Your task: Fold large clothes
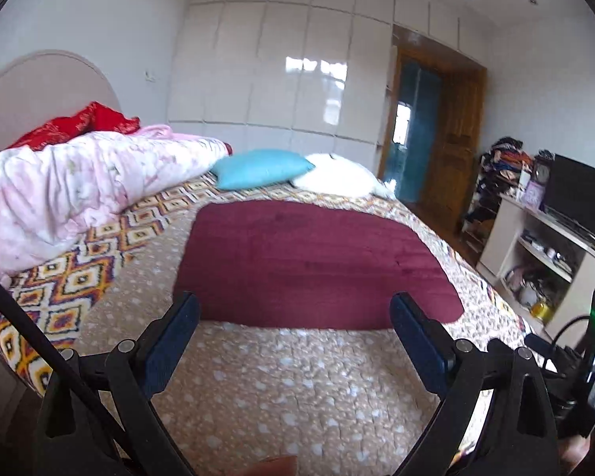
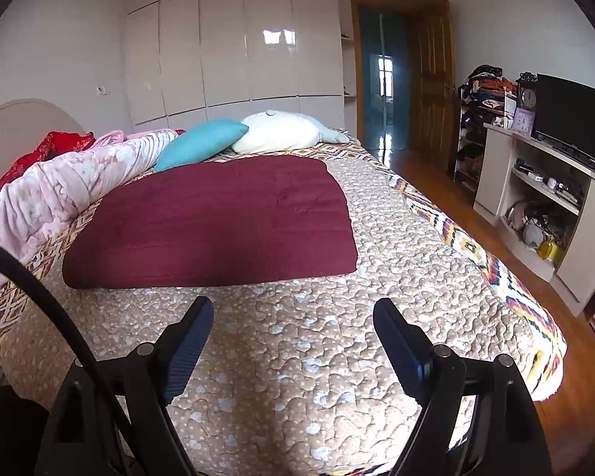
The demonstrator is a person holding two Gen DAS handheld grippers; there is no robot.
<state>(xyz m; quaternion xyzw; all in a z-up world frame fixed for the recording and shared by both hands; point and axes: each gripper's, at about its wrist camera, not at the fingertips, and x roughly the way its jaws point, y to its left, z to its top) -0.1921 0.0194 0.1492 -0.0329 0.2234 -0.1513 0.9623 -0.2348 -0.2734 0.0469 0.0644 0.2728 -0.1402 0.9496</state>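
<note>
A dark maroon garment [image 1: 309,261] lies flat as a folded rectangle on the patterned bedspread [image 1: 281,392]. It also shows in the right wrist view [image 2: 214,222]. My left gripper [image 1: 293,309] is open and empty, hovering above the garment's near edge. My right gripper [image 2: 293,313] is open and empty, held above the bedspread [image 2: 337,357] just short of the garment's near edge.
A pink quilt [image 1: 67,190] and red cloth [image 1: 79,123] are heaped at the left. A blue pillow [image 1: 258,168] and a white pillow [image 1: 341,176] lie at the far end. A TV stand [image 2: 543,206] and wooden floor [image 2: 456,214] are at the right.
</note>
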